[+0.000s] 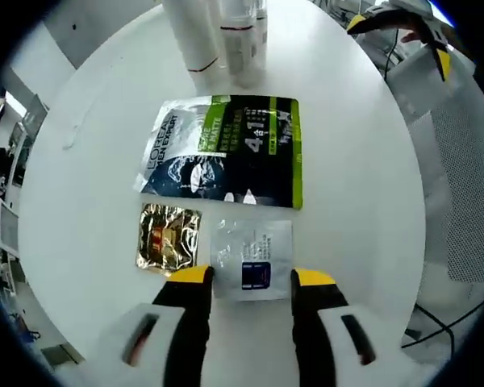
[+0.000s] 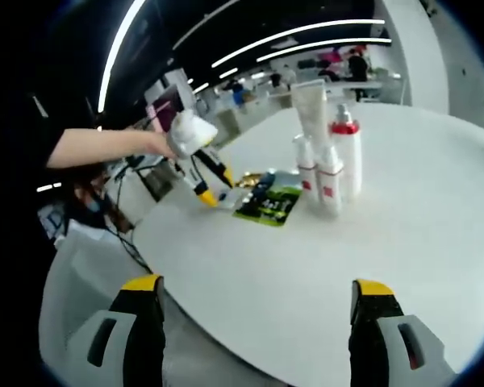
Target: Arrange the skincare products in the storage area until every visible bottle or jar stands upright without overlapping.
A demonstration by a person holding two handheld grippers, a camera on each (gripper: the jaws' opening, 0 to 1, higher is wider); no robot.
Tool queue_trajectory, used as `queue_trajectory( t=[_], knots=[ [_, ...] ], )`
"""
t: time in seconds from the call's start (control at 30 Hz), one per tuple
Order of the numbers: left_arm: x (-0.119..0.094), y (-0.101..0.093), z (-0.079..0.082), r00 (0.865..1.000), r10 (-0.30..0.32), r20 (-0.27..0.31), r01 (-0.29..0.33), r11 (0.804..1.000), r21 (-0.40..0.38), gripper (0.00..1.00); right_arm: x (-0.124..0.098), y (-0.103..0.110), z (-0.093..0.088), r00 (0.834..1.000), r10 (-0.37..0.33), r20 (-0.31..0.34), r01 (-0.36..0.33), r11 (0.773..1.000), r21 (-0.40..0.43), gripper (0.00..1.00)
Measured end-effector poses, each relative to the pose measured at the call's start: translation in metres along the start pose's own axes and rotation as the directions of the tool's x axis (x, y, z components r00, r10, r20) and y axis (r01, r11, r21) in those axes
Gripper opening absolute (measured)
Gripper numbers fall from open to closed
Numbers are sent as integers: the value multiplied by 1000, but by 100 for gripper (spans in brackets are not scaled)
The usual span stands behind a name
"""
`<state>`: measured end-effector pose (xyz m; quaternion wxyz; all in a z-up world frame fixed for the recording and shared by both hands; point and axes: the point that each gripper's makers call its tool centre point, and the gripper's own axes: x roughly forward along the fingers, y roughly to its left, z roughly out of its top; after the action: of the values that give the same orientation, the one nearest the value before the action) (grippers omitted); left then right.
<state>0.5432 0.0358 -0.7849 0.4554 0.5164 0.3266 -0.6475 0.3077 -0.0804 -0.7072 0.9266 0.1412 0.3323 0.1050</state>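
Observation:
On the round white table point(image 1: 363, 185) lie three flat sachets: a large black-and-green one point(image 1: 226, 149), a small gold one point(image 1: 168, 236) and a small white one with a blue square point(image 1: 252, 256). My left gripper point(image 1: 252, 278) is open just above the table, its yellow tips either side of the white sachet's near edge. Several white bottles and a tube point(image 1: 222, 32) stand upright beyond the sachets. In the right gripper view, the right gripper point(image 2: 258, 286) is open and holds nothing, well back from the bottles point(image 2: 327, 157). A hand holds the left gripper point(image 2: 214, 193) over the sachets point(image 2: 268, 197).
The right gripper point(image 1: 399, 24) shows at the table's far right edge. Bare tabletop point(image 2: 306, 266) lies between the right gripper and the bottles. Beyond the table are a mesh chair back point(image 1: 460, 185), floor cables and office desks point(image 2: 250, 89).

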Motion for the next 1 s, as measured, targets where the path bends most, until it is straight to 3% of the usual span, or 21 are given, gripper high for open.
queue_trajectory(
  t=[0.37,1.0],
  knots=[
    [3,2,1,1000,-10,-19,11,999,38,40,-1,-2,1,1000,-8,6,8,1000,6,99],
    [3,2,0,1000,-12,-19,12,1000,19,44,-1,-3,1,1000,-8,11,8,1000,11,99]
  ],
)
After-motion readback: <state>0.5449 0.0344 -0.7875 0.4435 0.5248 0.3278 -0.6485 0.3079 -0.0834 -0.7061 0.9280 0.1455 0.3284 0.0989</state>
